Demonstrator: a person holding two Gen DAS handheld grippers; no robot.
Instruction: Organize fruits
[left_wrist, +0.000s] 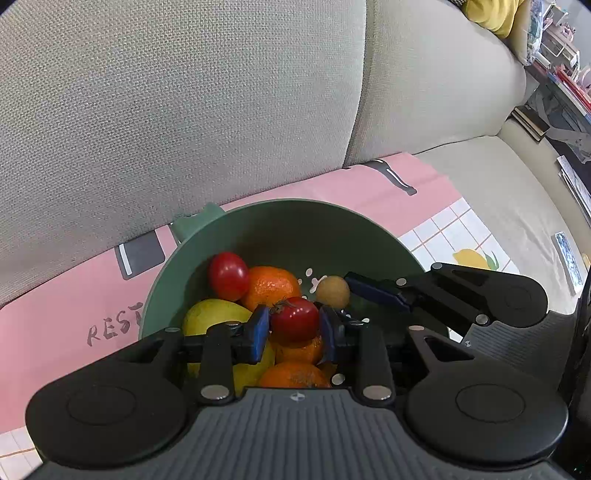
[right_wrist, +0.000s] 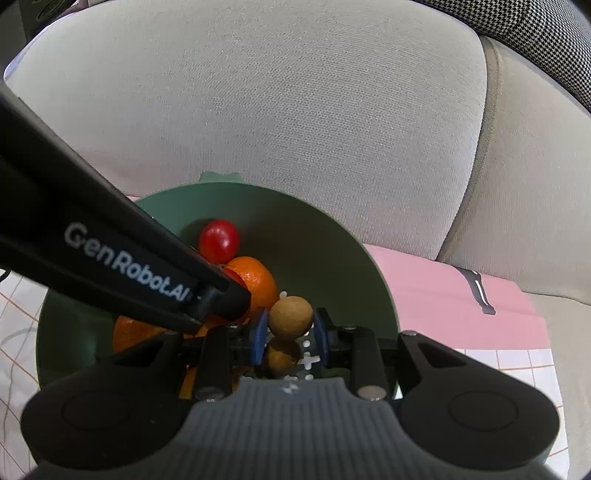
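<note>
Both grippers are reaching into the green colander bowl (left_wrist: 280, 229) sitting on a pink mat (left_wrist: 55, 302) on the sofa, probably to sort the fruit by kind. The left gripper (left_wrist: 294, 325) is clamping a glossy red cherry tomato (left_wrist: 294, 319) above the oranges (left_wrist: 271, 286). The right gripper (right_wrist: 289, 326) is pinching a dull, tan longan (right_wrist: 290, 316) just over a second longan (right_wrist: 282, 356).

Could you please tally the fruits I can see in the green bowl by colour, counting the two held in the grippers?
Red tomatoes: 2
Orange citrus: 3
Yellow-green fruit: 1
Small brown fruits: 2
Total: 8 visible in the green bowl; more may be hidden.
</note>
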